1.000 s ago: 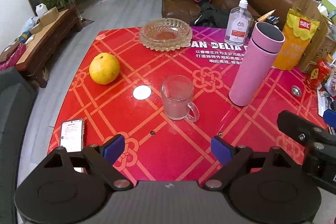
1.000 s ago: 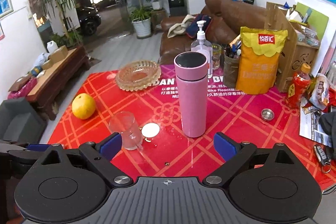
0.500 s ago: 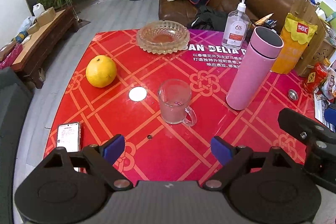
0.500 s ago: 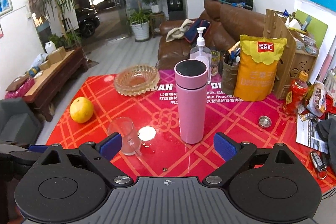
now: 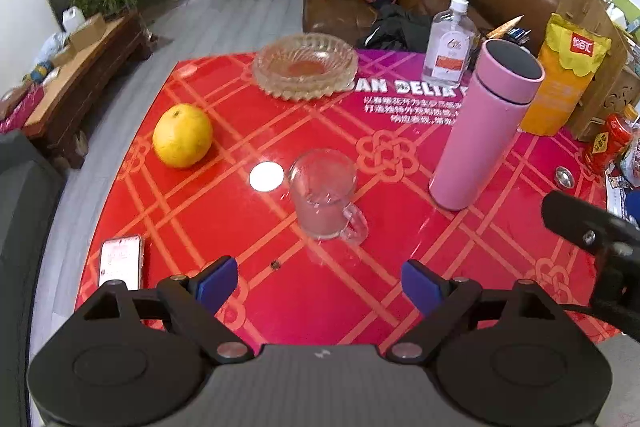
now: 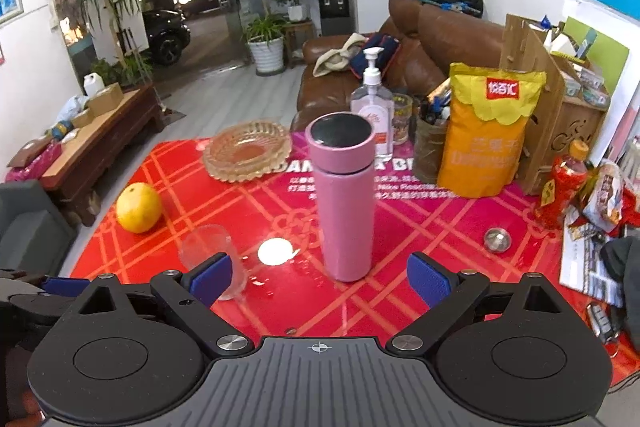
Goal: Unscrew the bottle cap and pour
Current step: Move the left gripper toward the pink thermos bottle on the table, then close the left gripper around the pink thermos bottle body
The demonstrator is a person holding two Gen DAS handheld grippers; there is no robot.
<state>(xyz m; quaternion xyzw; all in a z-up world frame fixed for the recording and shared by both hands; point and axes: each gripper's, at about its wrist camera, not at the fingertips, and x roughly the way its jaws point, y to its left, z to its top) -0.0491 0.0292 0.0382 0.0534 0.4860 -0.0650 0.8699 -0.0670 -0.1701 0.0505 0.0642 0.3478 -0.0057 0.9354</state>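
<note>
**A:** Right gripper, blue-padded fingers spread wide and holding nothing, hovers low over the near edge of the glossy red patterned surface. What lies straight ahead of it?

**B:** The tall pink cylindrical flask with the dark-topped cap, upright, its long axis vertical, standing dead ahead between the lines of the two fingers and a little beyond their tips. The cap sits on the flask's neck, a seam showing below it.

**A:** And the left gripper?

**B:** Fingers likewise parted and empty, tilted down toward the surface. Ahead of them stands the clear glass mug with a handle, upright, handle turned toward the camera's right. Whether it holds any liquid cannot be told. From this side the flask stands off to the right and farther away.

**A:** So which hand is better placed for the flask?

**B:** The right one, by my reading: it faces the flask squarely, level with the lower body, while the left faces the mug. Capped flask and standing mug would fit a flask yet to be opened or one closed again after pouring.

**A:** Anything crowding the scene?

**B:** A yellow-orange round citrus fruit and a ribbed glass dish lie well apart to the left and behind.
</note>
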